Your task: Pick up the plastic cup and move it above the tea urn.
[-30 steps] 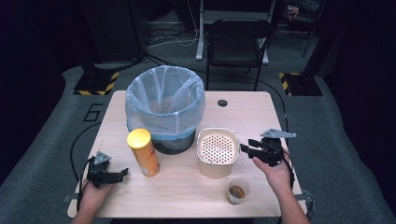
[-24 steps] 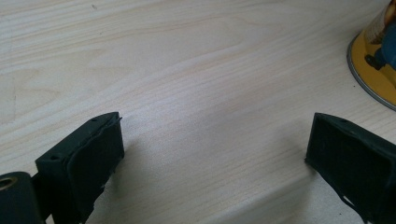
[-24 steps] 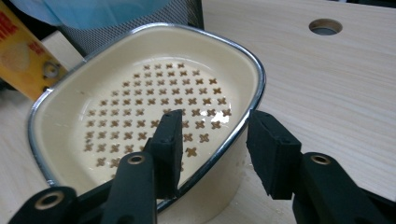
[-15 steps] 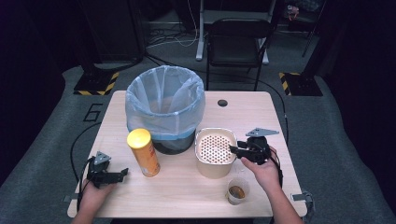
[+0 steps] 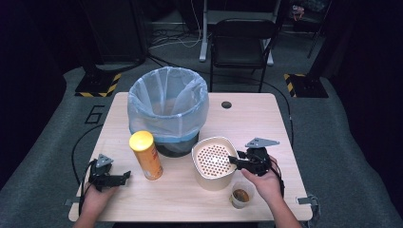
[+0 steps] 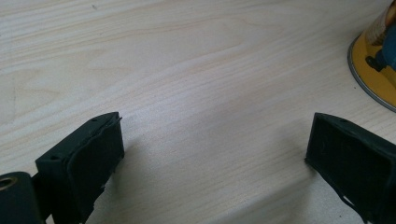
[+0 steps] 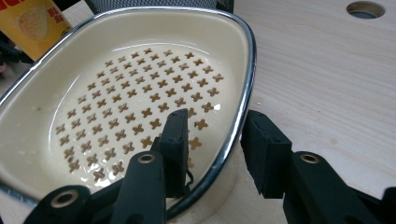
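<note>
A cream container with a metal rim and a cross-perforated insert stands at the table's front middle. My right gripper is at its right rim. In the right gripper view it is open and straddles that rim, one jaw inside the container and one outside. My left gripper rests low at the front left, its jaws wide open over bare wood. A yellow chip can stands upright just right of it, and its base shows at the edge of the left gripper view.
A bin lined with a translucent bag stands behind the can and container. A small cup of brown liquid sits by the right hand near the front edge. The table has a round hole at the back. A chair stands beyond.
My right gripper has moved left from the table's right side to the container's rim, which its jaws now straddle. The left gripper has stayed put.
</note>
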